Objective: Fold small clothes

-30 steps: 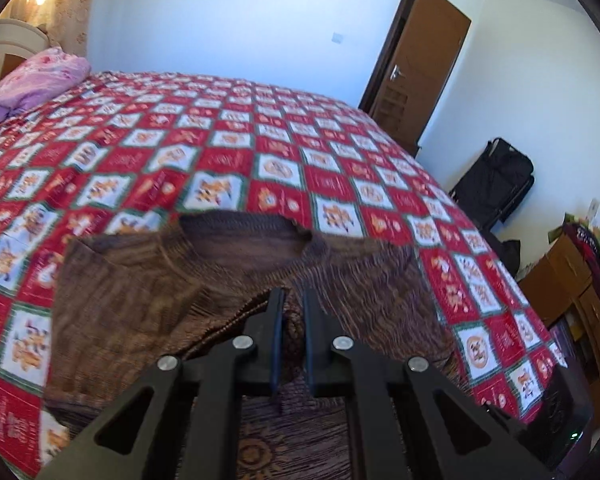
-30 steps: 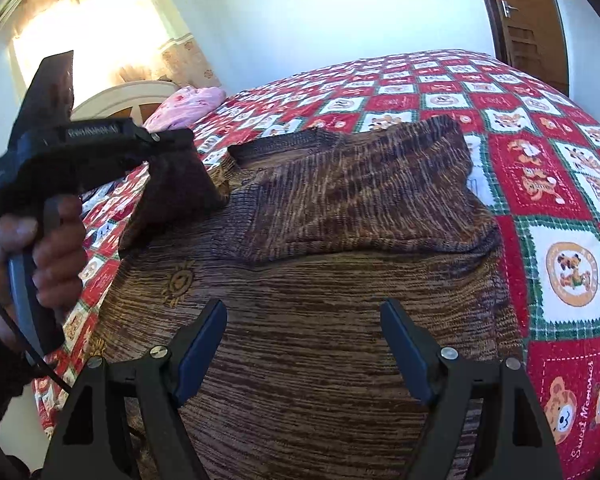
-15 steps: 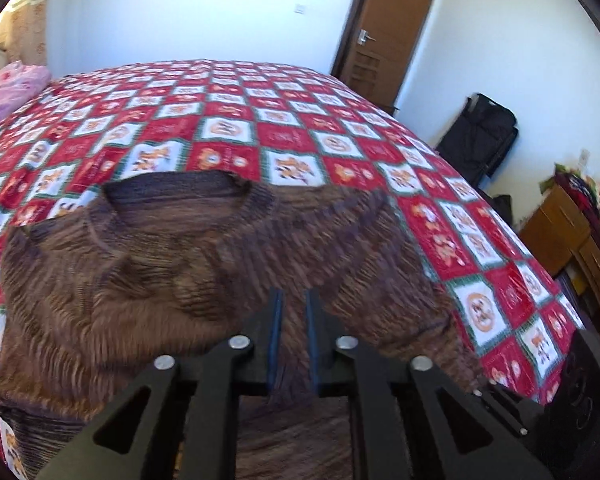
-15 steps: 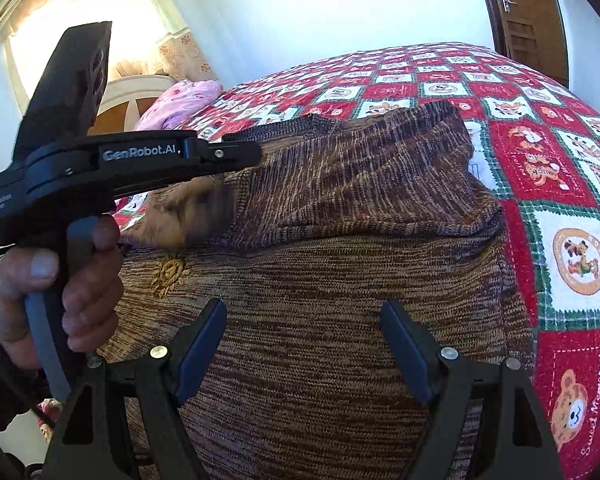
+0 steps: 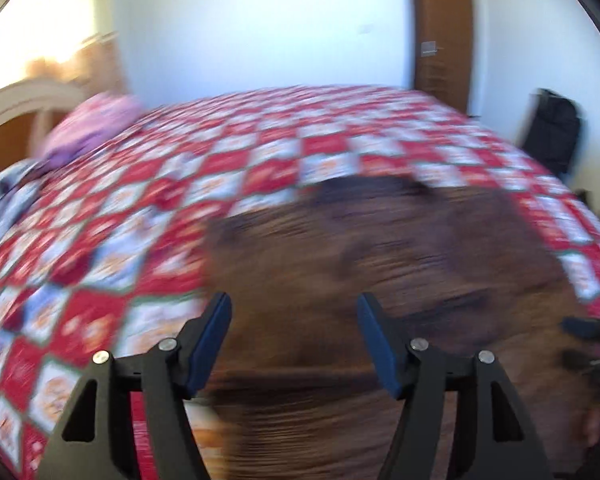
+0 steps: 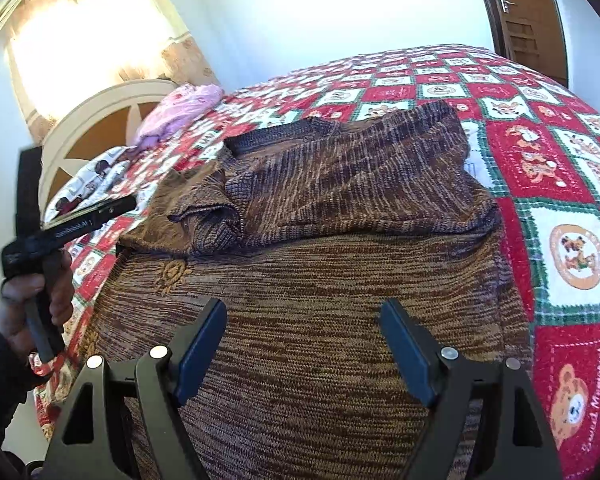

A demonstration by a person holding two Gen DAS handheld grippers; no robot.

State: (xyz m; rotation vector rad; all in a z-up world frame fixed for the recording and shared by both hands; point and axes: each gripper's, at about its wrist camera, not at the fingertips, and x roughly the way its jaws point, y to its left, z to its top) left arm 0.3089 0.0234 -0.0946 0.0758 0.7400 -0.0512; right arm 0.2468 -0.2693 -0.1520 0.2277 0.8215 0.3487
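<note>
Brown marled knit, ribbed at the collar, is spread on the bed's quilt (image 6: pixel 572 184): the sweater (image 6: pixel 340 280), sleeves folded inward. Left hand-held gripper (image 5: pixel 294 336), jaws just opened, and right hand-held gripper (image 6: pixel 304 344) are held agape, empty.

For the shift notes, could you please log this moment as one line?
stage: sleeves folded in | left gripper: open, jaws just opened, empty | right gripper: open over sweater | bed

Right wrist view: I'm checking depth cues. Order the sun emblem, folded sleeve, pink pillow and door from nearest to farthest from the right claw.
1. Sun emblem, just ahead, left.
2. Folded sleeve, behind it.
3. Pink pillow, far left by headboard.
4. Door, far right.
</note>
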